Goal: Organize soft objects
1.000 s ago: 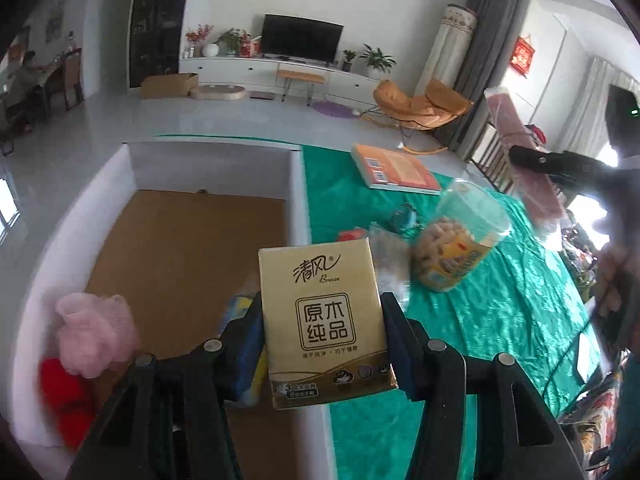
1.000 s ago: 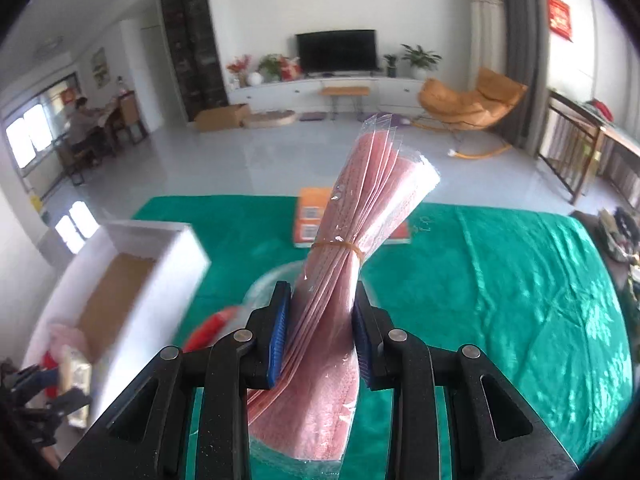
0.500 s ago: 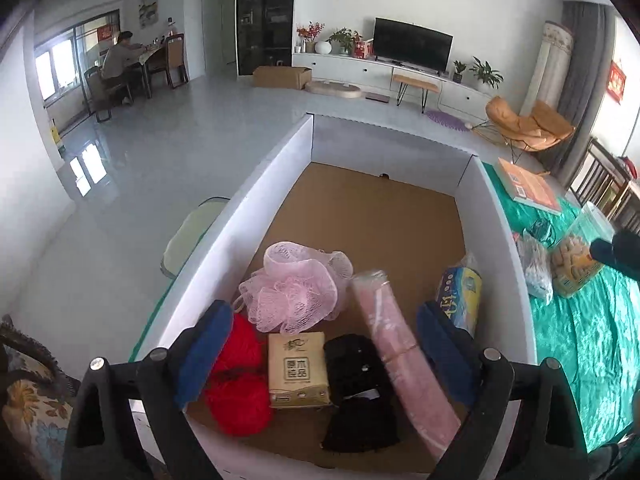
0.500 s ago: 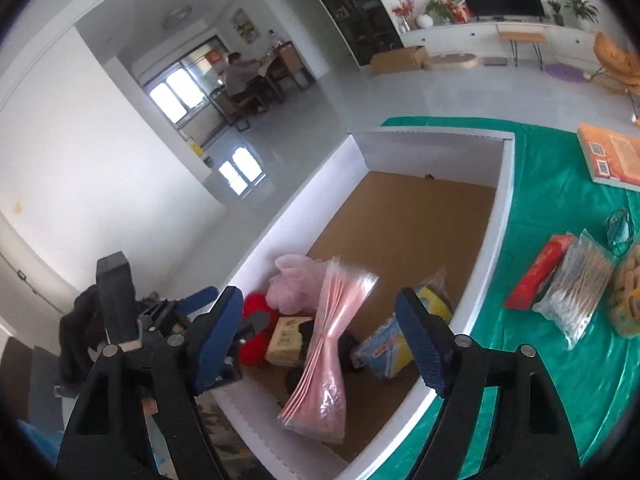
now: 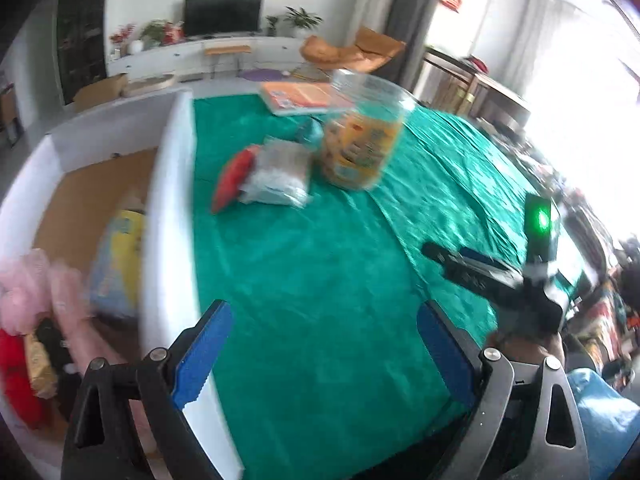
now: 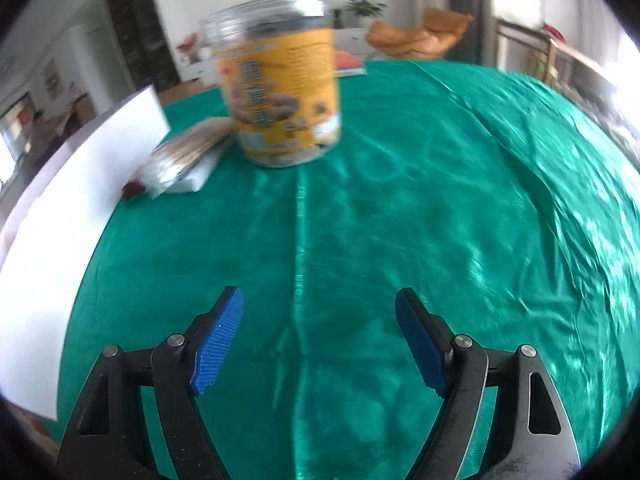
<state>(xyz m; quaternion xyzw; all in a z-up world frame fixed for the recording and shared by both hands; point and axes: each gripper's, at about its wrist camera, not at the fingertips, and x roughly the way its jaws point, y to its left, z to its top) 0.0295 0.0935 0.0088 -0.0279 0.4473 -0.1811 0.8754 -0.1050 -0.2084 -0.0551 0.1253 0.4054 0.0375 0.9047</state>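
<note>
Both tools are free of any load. The left hand-held gripper [image 5: 322, 344] has its blue pads spread wide apart over the green cloth [image 5: 320, 280] of the desk, at the lower middle of the left wrist view. The right hand-held gripper [image 6: 320, 336] is likewise spread wide with nothing between its pads.

Judging by how things lie, most of the sorting looks done. The white box [image 5: 168, 208] along the left side of the left wrist view already holds a pink mesh puff [image 5: 24, 284], something red [image 5: 16, 368], a gold tissue pack [image 5: 38, 364], a dark item beside it, a long pink bundle [image 5: 70, 312] and a yellow and blue packet [image 5: 118, 256]. Blur makes the exact arrangement hard to read.

Left on the cloth, upper middle of both views, are a clear jar with an orange label [image 6: 280, 80], a clear bag of thin sticks [image 5: 280, 176], a red packet [image 5: 234, 178] touching that bag, an orange book [image 5: 300, 96] behind the jar, and a small teal thing between jar and bag that is too blurred to name. The jar and book look rigid, so they probably stay. Whether the red packet or the bag counts as soft I cannot tell; if either does, that is the remaining work.
</note>
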